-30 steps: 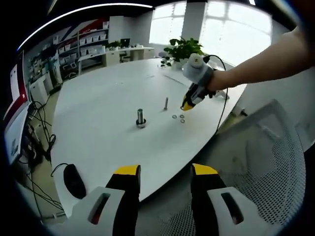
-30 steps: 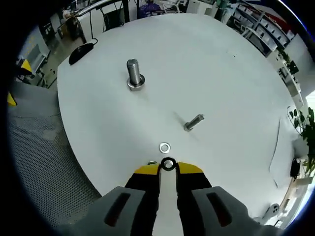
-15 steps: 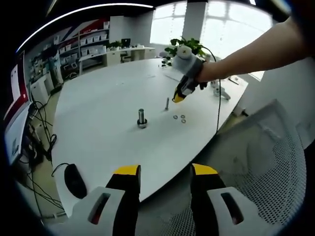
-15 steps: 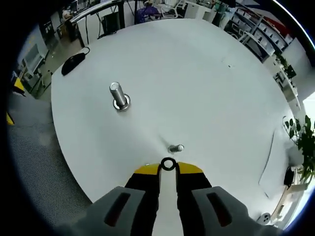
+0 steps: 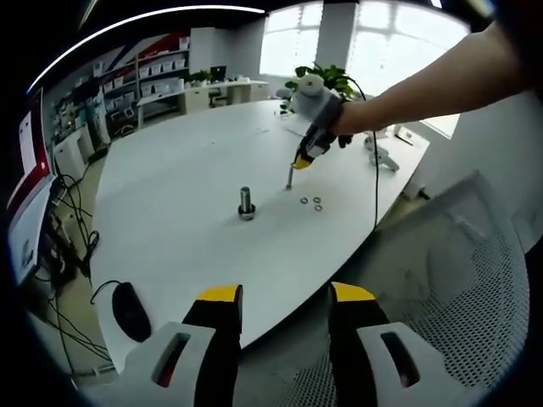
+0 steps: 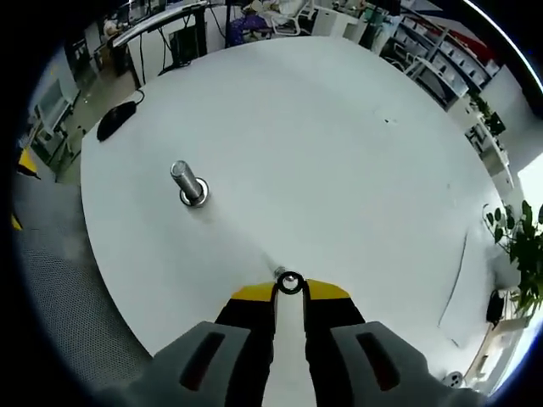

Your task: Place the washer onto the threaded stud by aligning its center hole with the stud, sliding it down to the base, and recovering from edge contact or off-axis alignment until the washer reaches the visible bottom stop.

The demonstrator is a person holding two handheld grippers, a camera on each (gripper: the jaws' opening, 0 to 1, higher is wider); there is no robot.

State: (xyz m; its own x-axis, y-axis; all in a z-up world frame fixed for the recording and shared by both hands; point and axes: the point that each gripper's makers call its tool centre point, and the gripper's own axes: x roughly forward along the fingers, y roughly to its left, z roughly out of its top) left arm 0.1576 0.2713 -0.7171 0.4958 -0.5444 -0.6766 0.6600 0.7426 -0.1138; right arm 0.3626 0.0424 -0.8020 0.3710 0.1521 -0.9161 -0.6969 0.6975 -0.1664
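Now your right gripper (image 6: 290, 291) was clamped on the washer (image 6: 290, 282) just above the thin stud (image 5: 288, 177), left gripper (image 5: 277, 298) idle and open, so you needed the hole centred before lowering.

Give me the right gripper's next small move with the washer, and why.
Probably ease straight down. The right gripper holds the washer at its jaw tips right above the thin stud, whose top peeks beside the ring. Centre the hole first if it catches.
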